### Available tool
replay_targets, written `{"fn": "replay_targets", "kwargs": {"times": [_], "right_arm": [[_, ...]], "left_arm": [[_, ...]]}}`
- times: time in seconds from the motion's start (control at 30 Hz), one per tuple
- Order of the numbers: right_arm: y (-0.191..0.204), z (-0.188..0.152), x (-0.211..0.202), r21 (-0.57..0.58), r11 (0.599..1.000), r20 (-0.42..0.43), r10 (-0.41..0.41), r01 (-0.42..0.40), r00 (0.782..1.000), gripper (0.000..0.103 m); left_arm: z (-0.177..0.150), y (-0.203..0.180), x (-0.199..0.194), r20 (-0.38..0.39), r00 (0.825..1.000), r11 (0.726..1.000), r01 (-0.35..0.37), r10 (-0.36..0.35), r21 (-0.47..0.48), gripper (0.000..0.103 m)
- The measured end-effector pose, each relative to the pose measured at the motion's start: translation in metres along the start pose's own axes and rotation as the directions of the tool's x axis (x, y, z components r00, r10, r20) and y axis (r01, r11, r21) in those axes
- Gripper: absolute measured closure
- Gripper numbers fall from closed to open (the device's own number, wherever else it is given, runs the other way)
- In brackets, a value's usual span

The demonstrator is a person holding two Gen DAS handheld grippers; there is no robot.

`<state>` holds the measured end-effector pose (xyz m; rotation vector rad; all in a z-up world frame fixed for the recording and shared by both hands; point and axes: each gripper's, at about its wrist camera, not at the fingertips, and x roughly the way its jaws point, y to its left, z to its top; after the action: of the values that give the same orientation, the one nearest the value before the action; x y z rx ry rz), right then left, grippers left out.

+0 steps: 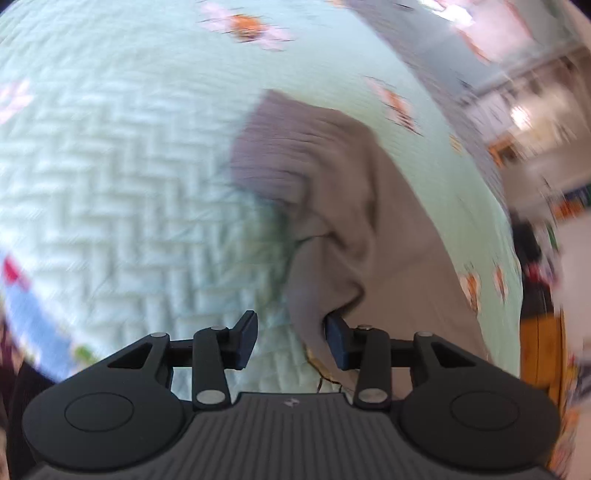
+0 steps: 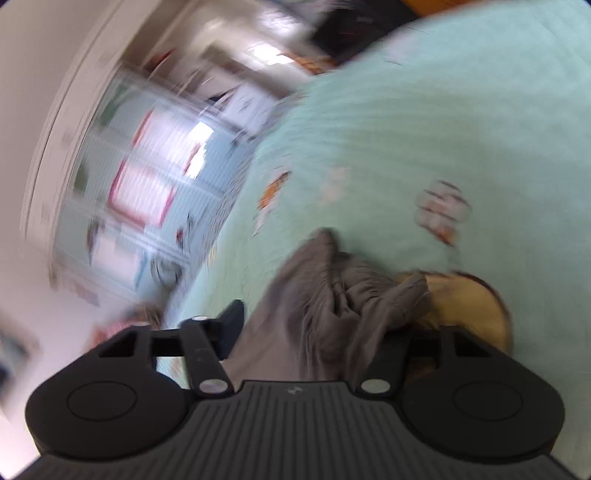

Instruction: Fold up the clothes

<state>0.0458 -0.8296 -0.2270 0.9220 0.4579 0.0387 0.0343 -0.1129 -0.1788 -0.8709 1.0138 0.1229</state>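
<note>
A grey-brown garment with a ribbed hem lies crumpled on a mint quilted bedspread. My left gripper has its jaws apart; a fold of the garment hangs against the inner side of the right finger, and the left finger is free. In the right wrist view the same garment is bunched between the fingers of my right gripper. The jaws stand wide and cloth hides the right finger. The bedspread lies behind it.
The bedspread has orange and pink printed figures. A yellow-brown object sits beside the garment. A room with a cabinet and window lies beyond the bed's edge, blurred. An orange-brown wooden piece shows at the right.
</note>
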Motion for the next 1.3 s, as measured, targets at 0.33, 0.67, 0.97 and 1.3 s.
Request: {"fn": "replay_targets", "kwargs": {"times": [0.33,0.67,0.97,1.3], "right_arm": [[0.103,-0.084,0.003,-0.847,0.461,0.203,-0.178,0.264,0.963,0.063],[-0.005,-0.026,-0.034,-0.220,0.975,-0.005,-0.040,0.038,0.999,0.031],[-0.062,0.034,0.001,0.387,0.912,0.093,0.109,-0.137,0.990,0.028],[-0.043,0.073,0.018,0.325,0.897,0.178,0.251,-0.298,0.951,0.022]], "left_arm": [[-0.015,-0.062,-0.040,0.084,0.996,0.988,-0.018,0.005,0.156,0.060],[-0.033,-0.103,-0.005,-0.012,1.000,0.975,0.024,-0.022,0.219,0.060],[-0.049,-0.115,0.023,-0.090,0.996,0.975,0.042,-0.023,0.217,0.060],[-0.085,-0.178,0.055,-0.070,0.989,0.846,-0.072,0.128,0.529,0.048]]}}
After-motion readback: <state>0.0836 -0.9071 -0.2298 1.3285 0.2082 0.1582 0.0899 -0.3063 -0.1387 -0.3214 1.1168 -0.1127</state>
